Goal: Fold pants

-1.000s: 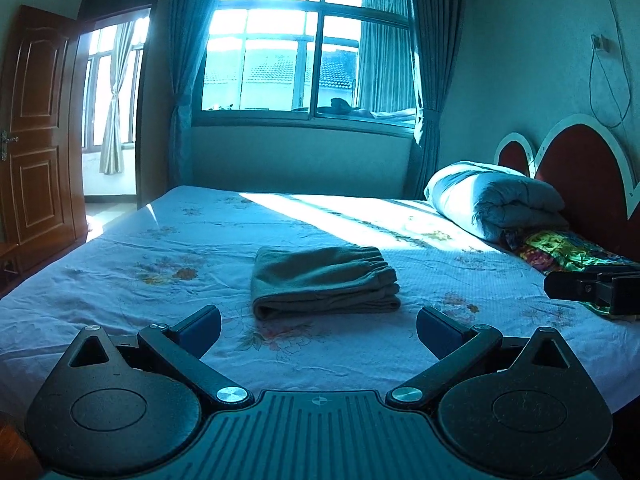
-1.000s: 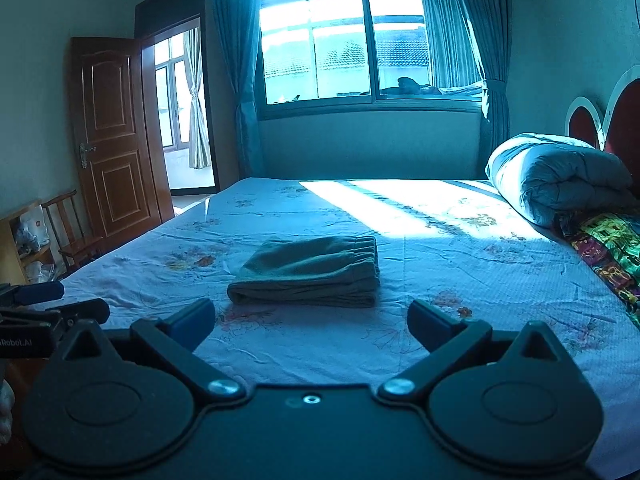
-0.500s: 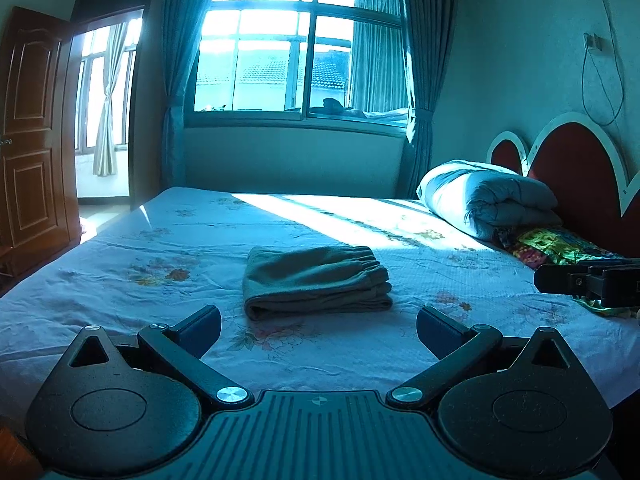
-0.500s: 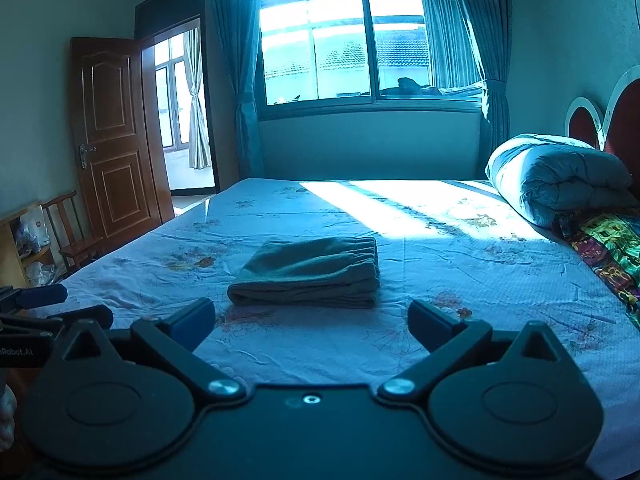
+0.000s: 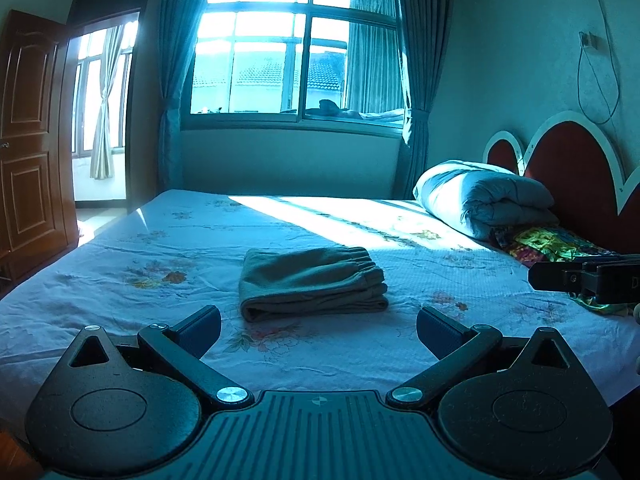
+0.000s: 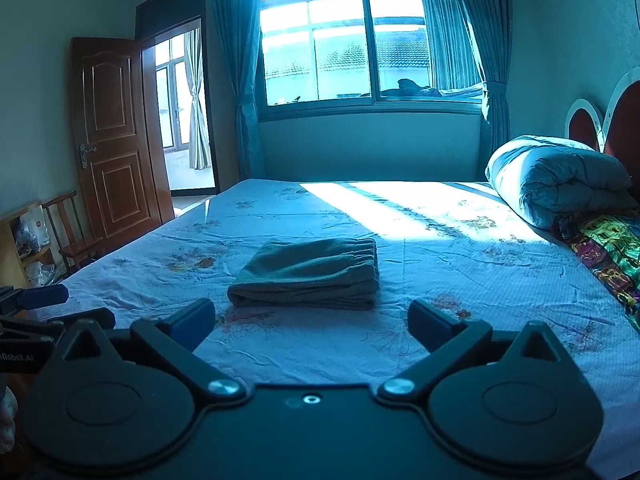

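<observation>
Grey-green pants point(image 5: 312, 282) lie folded into a compact rectangle on the bed point(image 5: 120, 280), elastic waistband to the right. They also show in the right wrist view point(image 6: 308, 274). My left gripper point(image 5: 318, 330) is open and empty, held short of the pants, near the bed's front edge. My right gripper point(image 6: 310, 320) is open and empty, likewise short of the pants. The right gripper shows at the right edge of the left wrist view point(image 5: 584, 278). The left gripper shows at the left edge of the right wrist view point(image 6: 40, 308).
A rolled duvet point(image 5: 480, 198) and a colourful cloth point(image 5: 548, 242) lie by the red headboard point(image 5: 572, 168). A window with curtains point(image 5: 296, 52) is behind the bed. A wooden door point(image 6: 112, 136), a chair point(image 6: 68, 228) and a shelf point(image 6: 20, 236) stand left.
The left wrist view has shifted slightly, so the pants sit a little more to the left and the door has slid out. Both grippers stay open; the pants have not moved.
</observation>
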{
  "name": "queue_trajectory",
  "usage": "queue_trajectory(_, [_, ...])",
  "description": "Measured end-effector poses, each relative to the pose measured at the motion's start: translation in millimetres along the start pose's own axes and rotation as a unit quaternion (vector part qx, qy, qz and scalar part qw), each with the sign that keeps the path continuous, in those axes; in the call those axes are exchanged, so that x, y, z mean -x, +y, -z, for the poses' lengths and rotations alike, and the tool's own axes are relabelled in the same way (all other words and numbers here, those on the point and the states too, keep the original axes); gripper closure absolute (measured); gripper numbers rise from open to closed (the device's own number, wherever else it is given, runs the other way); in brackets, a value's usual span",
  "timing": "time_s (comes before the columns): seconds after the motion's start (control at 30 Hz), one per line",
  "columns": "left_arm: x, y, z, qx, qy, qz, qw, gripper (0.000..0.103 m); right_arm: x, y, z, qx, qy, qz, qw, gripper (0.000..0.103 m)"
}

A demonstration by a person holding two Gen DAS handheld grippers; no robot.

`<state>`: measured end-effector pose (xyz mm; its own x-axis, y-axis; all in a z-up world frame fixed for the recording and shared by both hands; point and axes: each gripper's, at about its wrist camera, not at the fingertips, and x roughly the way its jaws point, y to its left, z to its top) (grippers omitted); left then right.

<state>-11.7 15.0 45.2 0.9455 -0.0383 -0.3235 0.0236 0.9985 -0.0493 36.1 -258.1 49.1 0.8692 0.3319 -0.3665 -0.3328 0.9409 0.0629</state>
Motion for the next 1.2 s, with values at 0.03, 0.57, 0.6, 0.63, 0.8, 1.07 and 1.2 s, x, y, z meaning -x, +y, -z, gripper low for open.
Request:
queue_trajectory(0.03, [-0.1,-0.4,0.0,0.0,0.0,0.001,1.0,0.0,0.1,0.3,0.0,0.001,0.0,0.0,1.0,0.006])
queue_trajectory(0.57, [-0.8,-3.2,0.9,-0.003,-0.001,0.004,1.0,0.0,0.7,2.8,0.4,0.004,0.0,0.0,1.0,0.006])
queue_trajectory(0.6, [-0.8,-3.4,1.1,-0.004,-0.001,0.004,1.0,0.0,0.7,2.7,0.3,0.004,0.0,0.0,1.0,0.006])
queue_trajectory(0.63, [-0.4,-3.5,1.1,-0.005,-0.001,0.004,1.0,0.0,0.7,2.8,0.4,0.003,0.0,-0.001,1.0,0.006])
queue_trajectory(0.8, [0.2,-5.6,0.1,-0.007,-0.002,0.004,1.0,0.0,1.1,2.4,1.1,0.005,0.001,-0.002,1.0,0.006])
queue_trajectory(1.07, [2.6,-5.5,-0.2,-0.005,-0.007,0.007,0.9999,0.0,0.8,2.2,1.9,0.006,0.002,-0.003,1.0,0.006])
queue_trajectory(1.2, [4.9,-6.6,-1.6,-0.008,-0.01,0.008,0.9999,0.0,0.4,1.0,2.7,0.008,0.003,-0.004,1.0,0.006])
